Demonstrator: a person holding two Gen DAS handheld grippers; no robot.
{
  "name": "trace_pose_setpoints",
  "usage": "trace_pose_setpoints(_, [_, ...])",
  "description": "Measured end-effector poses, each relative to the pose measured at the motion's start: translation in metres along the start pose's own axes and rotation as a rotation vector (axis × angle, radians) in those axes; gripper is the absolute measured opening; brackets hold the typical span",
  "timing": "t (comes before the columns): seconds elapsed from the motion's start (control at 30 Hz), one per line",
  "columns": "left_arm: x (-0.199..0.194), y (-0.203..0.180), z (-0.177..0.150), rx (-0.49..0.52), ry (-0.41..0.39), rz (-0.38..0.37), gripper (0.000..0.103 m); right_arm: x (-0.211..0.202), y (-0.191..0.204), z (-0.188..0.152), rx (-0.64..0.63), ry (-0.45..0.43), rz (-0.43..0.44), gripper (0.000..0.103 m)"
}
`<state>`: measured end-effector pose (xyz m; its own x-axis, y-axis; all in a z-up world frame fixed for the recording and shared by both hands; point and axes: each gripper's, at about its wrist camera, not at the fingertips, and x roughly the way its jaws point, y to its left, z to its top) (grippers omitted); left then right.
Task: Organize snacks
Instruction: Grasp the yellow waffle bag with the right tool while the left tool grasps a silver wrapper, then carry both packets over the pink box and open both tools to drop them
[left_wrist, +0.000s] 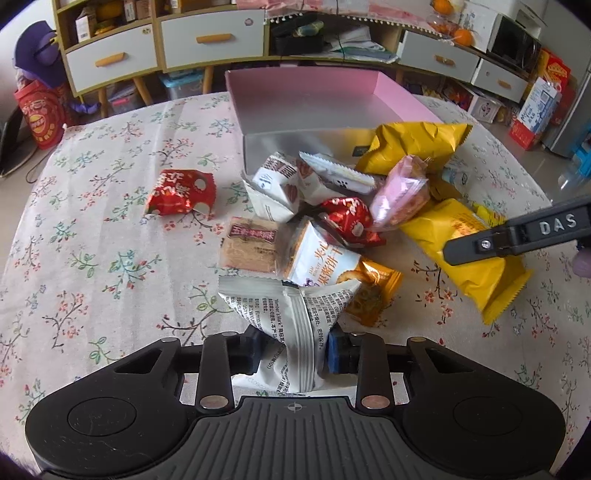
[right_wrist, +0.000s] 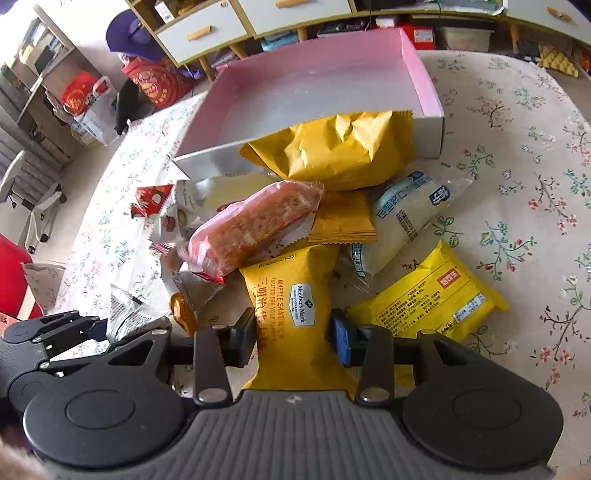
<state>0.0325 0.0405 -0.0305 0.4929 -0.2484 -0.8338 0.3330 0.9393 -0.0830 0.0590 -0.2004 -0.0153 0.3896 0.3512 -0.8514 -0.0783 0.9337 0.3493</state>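
Note:
A pile of snack packets lies on the flowered tablecloth (left_wrist: 92, 236) in front of an open pink box (left_wrist: 306, 99) with a silver floor. My left gripper (left_wrist: 293, 350) is shut on a white packet with black print (left_wrist: 291, 317) at the pile's near edge. My right gripper (right_wrist: 293, 338) is shut on a yellow Member's Mark waffle packet (right_wrist: 291, 291); it shows in the left wrist view (left_wrist: 469, 254) with the right gripper's finger over it. A pink packet (right_wrist: 251, 229) lies on the pile. A large yellow bag (right_wrist: 332, 147) leans against the box's (right_wrist: 424, 96) front wall.
A red packet (left_wrist: 181, 192) lies alone left of the pile. A flat yellow packet (right_wrist: 432, 299) and a white-blue packet (right_wrist: 410, 206) lie right of the waffle packet. Cabinets with drawers (left_wrist: 207, 37) stand behind the table. A red bag (left_wrist: 40, 114) sits on the floor at left.

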Motion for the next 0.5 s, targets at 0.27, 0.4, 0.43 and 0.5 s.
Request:
trace_pose_setpoints(0.27, [-0.027, -0.011, 0.005, 0.020, -0.076, 0.019, 0.028, -0.021, -0.003, -0.006, 0.040, -0.045, 0.023, 0.037])
trace_pose_setpoints(0.4, [-0.036, -0.014, 0.010, 0.006, -0.103, 0.024, 0.028, -0.030, 0.004, -0.008, 0.042, -0.073, 0.071, 0.037])
trace_pose_setpoints(0.43, [-0.037, -0.015, 0.012, 0.005, -0.108, 0.030, 0.028, -0.033, 0.006, -0.009, 0.041, -0.077, 0.081, 0.037])
trace_pose_setpoints(0.5, [-0.039, -0.020, 0.015, 0.007, -0.117, 0.038, 0.028, -0.038, 0.009, -0.010, 0.040, -0.083, 0.101, 0.037])
